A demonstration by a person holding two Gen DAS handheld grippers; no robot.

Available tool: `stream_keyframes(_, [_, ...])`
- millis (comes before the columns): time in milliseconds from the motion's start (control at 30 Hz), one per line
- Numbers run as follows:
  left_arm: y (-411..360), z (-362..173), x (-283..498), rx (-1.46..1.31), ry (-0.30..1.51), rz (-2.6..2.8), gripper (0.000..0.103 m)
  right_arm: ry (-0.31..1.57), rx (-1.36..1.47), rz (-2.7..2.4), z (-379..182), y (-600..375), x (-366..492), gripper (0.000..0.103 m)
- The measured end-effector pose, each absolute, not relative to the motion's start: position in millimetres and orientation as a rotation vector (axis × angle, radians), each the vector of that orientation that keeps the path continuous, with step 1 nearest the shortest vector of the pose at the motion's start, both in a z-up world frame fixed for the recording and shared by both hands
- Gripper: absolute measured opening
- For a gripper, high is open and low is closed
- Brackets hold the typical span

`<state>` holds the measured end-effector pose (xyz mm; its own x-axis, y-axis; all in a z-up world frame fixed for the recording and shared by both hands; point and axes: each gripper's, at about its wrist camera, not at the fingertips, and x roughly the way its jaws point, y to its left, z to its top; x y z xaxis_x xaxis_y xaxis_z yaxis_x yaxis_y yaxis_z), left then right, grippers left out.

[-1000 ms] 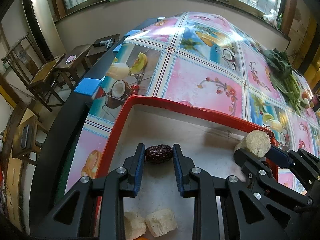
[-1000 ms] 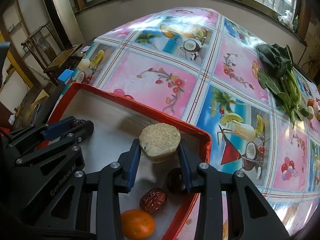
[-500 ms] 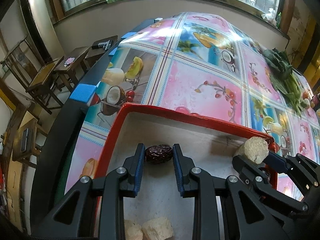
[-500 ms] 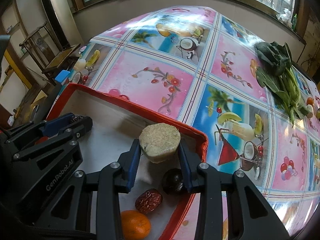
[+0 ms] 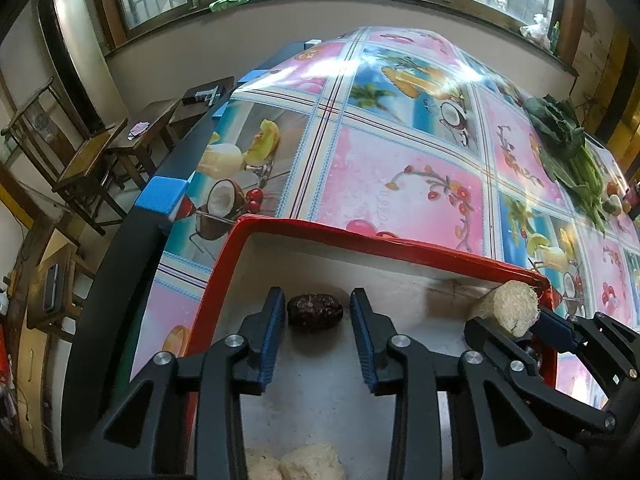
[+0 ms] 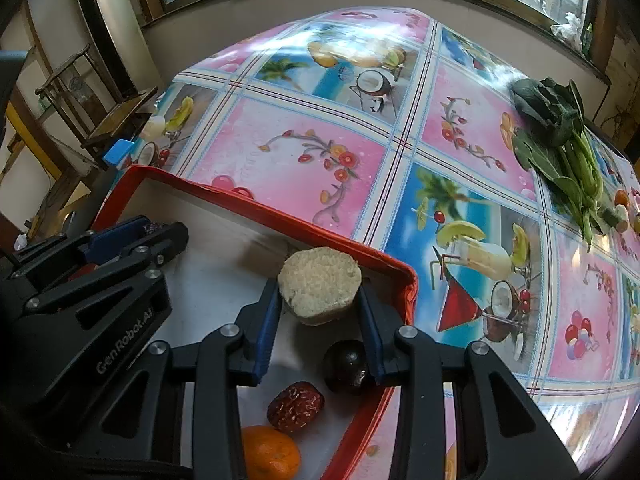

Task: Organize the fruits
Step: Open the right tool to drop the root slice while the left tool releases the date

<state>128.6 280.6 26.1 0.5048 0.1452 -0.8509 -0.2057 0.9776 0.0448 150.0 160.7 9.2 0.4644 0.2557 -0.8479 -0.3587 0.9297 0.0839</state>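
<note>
Left wrist view: your left gripper (image 5: pixel 318 320) jaws stand released around one wrinkled dark date (image 5: pixel 315 312) lying in the red-rimmed tray (image 5: pixel 360 236); two pale fibrous chunks (image 5: pixel 294 462) lie nearer.

Right wrist view: your right gripper (image 6: pixel 318 320) jaws clench one fibrous sugarcane piece (image 6: pixel 319 285) above one glossy plum (image 6: pixel 345 366), one red date (image 6: pixel 295 406) and one orange (image 6: pixel 270 453).

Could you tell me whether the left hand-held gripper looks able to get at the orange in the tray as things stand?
Probably not right away. The left hand-held gripper has a red date between its fingers, and the right hand-held gripper, shut on a sugarcane piece, sits between it and the orange.
</note>
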Motion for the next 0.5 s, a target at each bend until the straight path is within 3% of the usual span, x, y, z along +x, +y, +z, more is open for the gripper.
stream_keyframes(67, [287.1,26.4,128.0,-0.088,1.017,0.236,0.061,1.027,-0.102,0.374,9.2,159.0,148.9,0.041])
stream_keyframes(200, [285.0,29.8,126.4,-0.075,0.996,0.226,0.065,1.029,-0.097,0.373,8.4,155.5,149.1,0.042])
stream_keyframes(400, [278.6,38.2,121.0,-0.053,0.960,0.222,0.075,1.006,-0.134,0.404,13.5,167.2,140.6,0.071])
stream_keyframes(500, [277.3,42.7,119.5,-0.055,0.950,0.213,0.078,0.983,-0.153,0.394,18.0,169.2,136.4,0.078])
